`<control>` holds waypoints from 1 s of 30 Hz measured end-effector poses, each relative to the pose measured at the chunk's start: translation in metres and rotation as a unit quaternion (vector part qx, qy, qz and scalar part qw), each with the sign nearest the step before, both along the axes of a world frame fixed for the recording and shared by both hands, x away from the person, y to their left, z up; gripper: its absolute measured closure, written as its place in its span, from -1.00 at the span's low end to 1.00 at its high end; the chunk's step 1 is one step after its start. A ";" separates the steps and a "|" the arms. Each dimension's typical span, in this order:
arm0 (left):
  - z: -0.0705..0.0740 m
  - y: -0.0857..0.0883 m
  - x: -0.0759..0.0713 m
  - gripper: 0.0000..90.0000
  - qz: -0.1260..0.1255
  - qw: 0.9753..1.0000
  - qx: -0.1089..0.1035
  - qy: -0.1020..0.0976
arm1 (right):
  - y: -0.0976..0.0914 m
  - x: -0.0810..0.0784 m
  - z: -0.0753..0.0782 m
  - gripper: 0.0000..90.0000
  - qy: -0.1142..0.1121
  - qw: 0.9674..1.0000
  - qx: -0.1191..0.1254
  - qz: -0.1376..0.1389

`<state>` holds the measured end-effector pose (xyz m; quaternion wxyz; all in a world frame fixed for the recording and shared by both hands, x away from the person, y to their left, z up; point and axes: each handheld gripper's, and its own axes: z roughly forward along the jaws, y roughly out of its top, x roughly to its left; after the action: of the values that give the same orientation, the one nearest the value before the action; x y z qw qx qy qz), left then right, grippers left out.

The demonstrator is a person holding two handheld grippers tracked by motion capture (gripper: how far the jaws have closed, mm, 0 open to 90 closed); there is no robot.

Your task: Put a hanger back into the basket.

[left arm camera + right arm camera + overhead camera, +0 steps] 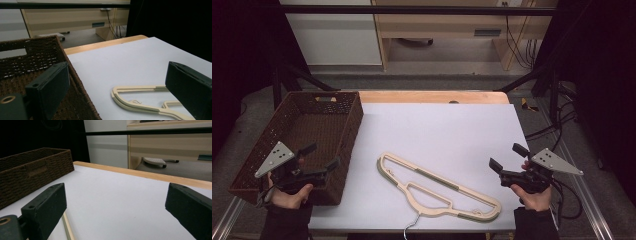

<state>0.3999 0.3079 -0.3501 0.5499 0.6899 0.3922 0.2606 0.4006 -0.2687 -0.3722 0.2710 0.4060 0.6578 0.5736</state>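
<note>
My left gripper (pixel 318 156): I hold it over the near right corner of the wicker basket, jaws spread wide with nothing between them.
My right gripper (pixel 507 158): I hold it at the right edge of the white table top, jaws equally wide apart and empty, pointing left toward the middle.
Hanger (pixel 438 186): a cream plastic clothes hanger with greenish grip strips lies flat on the white surface between my two grippers, well apart from both; its metal hook (pixel 410 225) hangs toward the near edge.
Hanger from my left gripper view: it lies ahead and low (pixel 140 105), partly hidden behind my right-hand jaw.
Hanger from my right gripper view: a thin cream bar (pixel 68 228) by my left-hand jaw, probably one arm of it.
Basket (pixel 343 145): dark brown woven, rectangular, at the table's left side, beside the hanger without touching it.
Table (pixel 452 125): white top, with a wooden edge strip along the far side.
</note>
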 end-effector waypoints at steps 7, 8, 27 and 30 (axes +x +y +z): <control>-0.003 -0.006 0.000 -0.87 -0.008 1.000 0.007 0.001 | 0.006 -0.003 0.005 -0.84 0.002 1.000 -0.007 0.020; -0.003 -0.006 0.001 -0.87 -0.008 1.000 0.007 0.001 | 0.009 -0.003 0.006 -0.84 0.003 1.000 -0.010 0.026; -0.004 -0.009 0.001 -0.87 -0.012 1.000 0.013 -0.002 | 0.078 -0.004 -0.006 -0.55 0.059 0.983 -0.084 0.150; -0.005 -0.011 0.002 -0.87 -0.014 1.000 0.014 -0.001 | 0.091 -0.006 -0.010 -0.48 0.076 0.975 -0.098 0.183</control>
<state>0.4017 0.2965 -0.3556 0.5439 0.7026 0.3784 0.2595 0.3943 -0.1776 -0.3827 0.1490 0.2929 0.7927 0.5135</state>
